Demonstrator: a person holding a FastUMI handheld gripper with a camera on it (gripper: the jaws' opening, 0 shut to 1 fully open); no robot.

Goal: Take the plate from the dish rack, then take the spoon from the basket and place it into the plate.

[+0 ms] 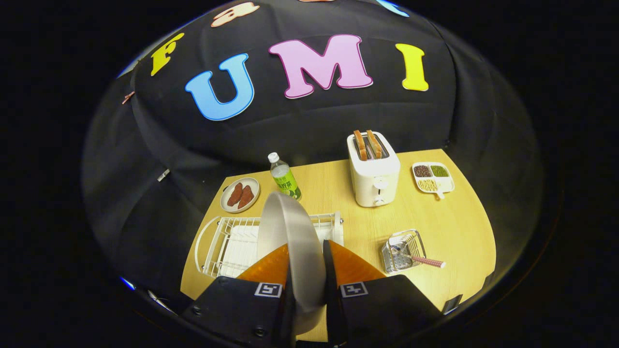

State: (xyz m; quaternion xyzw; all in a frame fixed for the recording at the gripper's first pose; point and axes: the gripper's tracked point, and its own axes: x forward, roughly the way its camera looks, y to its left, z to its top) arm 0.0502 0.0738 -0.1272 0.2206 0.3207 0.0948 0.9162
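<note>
- Holding the round grey plate [290, 232] on edge, we have it pinched between the two fingers of the gripper [306, 261], which press on it from either side.
- We see it lifted above the white wire dish rack [217, 241], so we judge the first step all but done; the plate has yet to be set down on the pale wooden table [454, 227].
- We still have the spoon with the pink speckled handle [428, 262] to fetch; it lies in the small metal mesh basket [402, 251], well to the right of the rack, handle poking out.
</note>
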